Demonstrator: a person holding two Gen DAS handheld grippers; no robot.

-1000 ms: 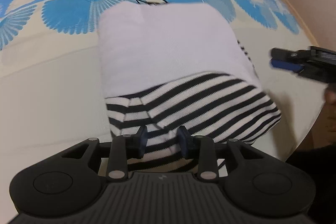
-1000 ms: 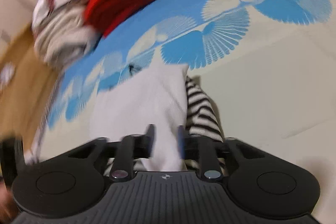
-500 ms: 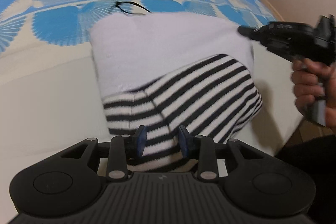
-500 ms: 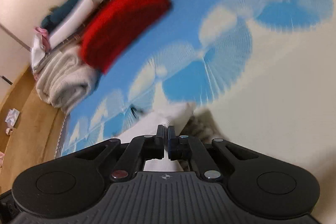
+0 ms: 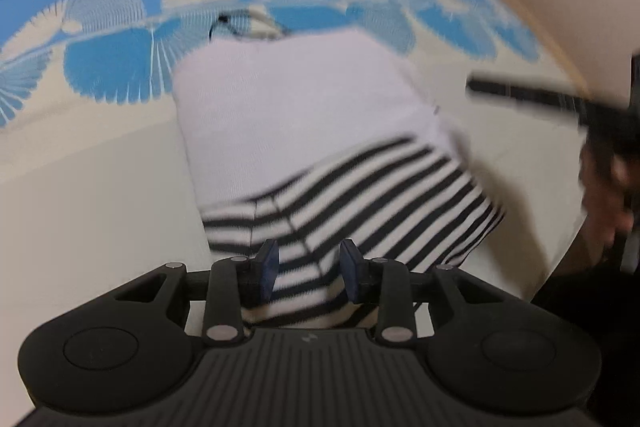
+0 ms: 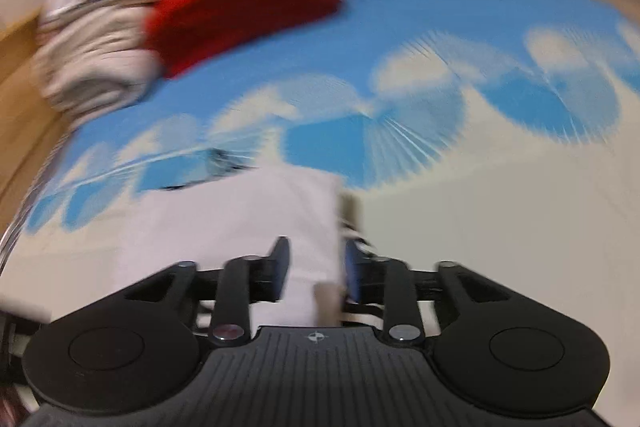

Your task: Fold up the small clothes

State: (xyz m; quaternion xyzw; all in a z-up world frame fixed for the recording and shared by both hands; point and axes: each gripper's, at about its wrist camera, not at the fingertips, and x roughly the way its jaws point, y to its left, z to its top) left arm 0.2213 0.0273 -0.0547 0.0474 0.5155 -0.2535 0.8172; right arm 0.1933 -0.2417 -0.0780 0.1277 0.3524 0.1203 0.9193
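A folded garment lies on the blue-and-cream patterned cloth: a white part (image 5: 296, 103) with a black-and-white striped part (image 5: 360, 203) folded over its near end. My left gripper (image 5: 309, 269) is open, its blue pads either side of the striped edge without closing on it. My right gripper (image 6: 316, 269) is open over the white part (image 6: 240, 223), near its right edge, with a sliver of stripes (image 6: 360, 243) beside it. In the left wrist view the right gripper (image 5: 532, 95) shows blurred at the right, held by a hand.
A pile of folded clothes, red (image 6: 244, 11) and beige (image 6: 92, 67), sits at the far end of the cloth. A thin black cord (image 5: 224, 23) lies just beyond the white part. The table edge (image 5: 560, 47) curves along the right.
The right gripper was shut half a second ago and is now open, lower over the white part. The left gripper stays open at the striped edge. Both views are motion-blurred.
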